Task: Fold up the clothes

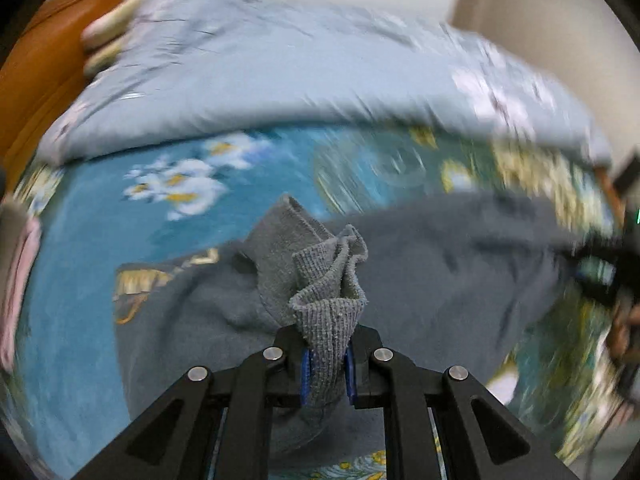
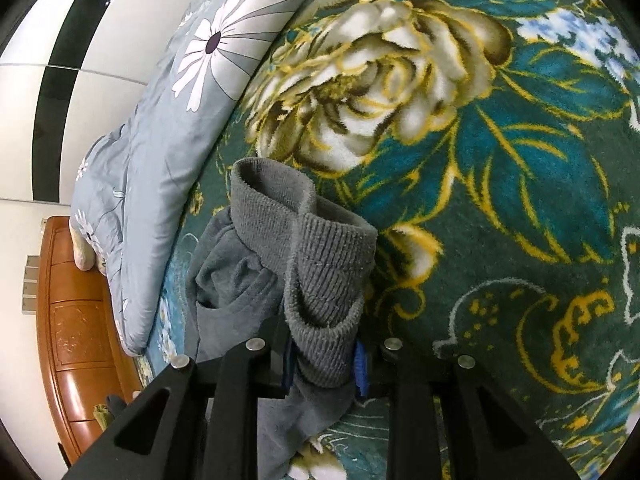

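Note:
A grey fleece garment [image 1: 440,264] lies spread on a teal flowered blanket [image 1: 80,280]. My left gripper [image 1: 328,336] is shut on a bunched ribbed edge [image 1: 324,280] of it, and the blue pads press the knit from both sides. The left wrist view is smeared by motion. In the right wrist view my right gripper [image 2: 324,344] is shut on another ribbed cuff [image 2: 328,272], which stands up in a fold above the jaws. The garment's soft body [image 2: 228,264] hangs to the left of that cuff, just over the blanket [image 2: 480,160].
A pale blue quilt [image 1: 280,60] with white flowers is heaped along the far side of the bed [image 2: 168,140]. An orange wooden bed frame [image 2: 76,320] borders it. A pink cloth [image 1: 16,280] lies at the left edge. A blurred dark shape [image 1: 600,276] is at the garment's right end.

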`<move>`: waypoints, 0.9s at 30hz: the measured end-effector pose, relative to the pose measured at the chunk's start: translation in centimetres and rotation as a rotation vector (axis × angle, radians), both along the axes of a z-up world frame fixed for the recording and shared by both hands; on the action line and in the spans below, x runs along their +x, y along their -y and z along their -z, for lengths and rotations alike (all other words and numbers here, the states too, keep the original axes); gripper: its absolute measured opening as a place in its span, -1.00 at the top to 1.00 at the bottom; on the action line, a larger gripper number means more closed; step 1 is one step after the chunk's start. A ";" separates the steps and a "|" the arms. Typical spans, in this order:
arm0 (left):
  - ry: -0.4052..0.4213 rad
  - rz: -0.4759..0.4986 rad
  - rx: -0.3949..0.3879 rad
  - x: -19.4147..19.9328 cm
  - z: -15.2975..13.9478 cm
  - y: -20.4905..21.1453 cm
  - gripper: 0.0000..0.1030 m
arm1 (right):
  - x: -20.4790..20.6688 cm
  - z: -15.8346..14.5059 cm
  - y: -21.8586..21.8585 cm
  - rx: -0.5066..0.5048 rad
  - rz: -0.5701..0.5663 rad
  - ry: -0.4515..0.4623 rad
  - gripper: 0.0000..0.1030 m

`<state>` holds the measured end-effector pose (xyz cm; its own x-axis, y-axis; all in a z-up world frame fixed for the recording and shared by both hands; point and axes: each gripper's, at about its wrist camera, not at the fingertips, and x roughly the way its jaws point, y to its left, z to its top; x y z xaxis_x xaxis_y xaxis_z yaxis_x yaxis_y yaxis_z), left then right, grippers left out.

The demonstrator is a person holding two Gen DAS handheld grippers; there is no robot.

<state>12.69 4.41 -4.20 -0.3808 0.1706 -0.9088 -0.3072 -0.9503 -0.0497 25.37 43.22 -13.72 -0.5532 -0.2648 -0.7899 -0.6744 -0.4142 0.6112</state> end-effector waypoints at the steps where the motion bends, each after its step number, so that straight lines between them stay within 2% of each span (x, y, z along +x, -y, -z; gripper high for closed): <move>1: 0.025 0.007 -0.015 0.0 0.4 -0.6 0.68 | -0.1 -0.1 0.1 0.004 -0.002 0.002 0.50; 3: 0.084 -0.011 0.014 0.0 1.1 -0.1 0.63 | -0.2 -0.2 0.2 0.012 -0.009 0.007 0.50; 5: 0.110 -0.056 0.102 0.5 0.9 1.4 0.24 | -0.2 -0.3 0.3 0.019 -0.014 0.008 0.50; 8: 0.113 -0.132 0.222 1.3 0.3 4.1 0.07 | -0.2 -0.4 0.6 0.028 -0.007 0.016 0.50; 10: 0.083 -0.222 0.247 1.7 -0.3 6.8 -0.07 | -0.3 -0.4 0.8 0.033 -0.001 0.021 0.50; 13: 0.117 -0.392 0.198 1.8 1.2 11.0 -0.08 | -1.3 -2.4 2.0 0.098 -0.038 0.010 0.51; 16: 0.183 -0.479 0.170 2.6 3.6 13.3 -0.08 | -3.1 -5.8 4.6 0.189 -0.141 -0.040 0.54; 19: 0.234 -0.547 0.174 3.8 5.0 15.0 -0.06 | -5.7 -10.4 9.9 0.288 -0.325 -0.134 0.54; 21: 0.230 -0.591 0.232 4.4 4.6 16.3 -0.06 | -7.0 -13.1 14.4 0.331 -0.459 -0.206 0.54; 23: 0.191 -0.629 0.260 5.0 3.6 17.7 -0.07 | -7.9 -15.1 19.3 0.361 -0.589 -0.273 0.54; 25: 0.159 -0.661 0.282 5.8 2.8 18.8 -0.07 | -8.8 -16.2 24.9 0.375 -0.725 -0.337 0.54; 27: 0.147 -0.697 0.311 6.7 2.3 19.8 -0.08 | -9.6 -15.9 29.8 0.373 -0.838 -0.370 0.54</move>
<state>19.40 -15.42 -6.49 -0.3735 0.1914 -0.9077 0.3862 -0.8575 -0.3398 15.81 13.37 2.19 -0.5295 -0.4527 -0.7174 0.1325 -0.8794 0.4572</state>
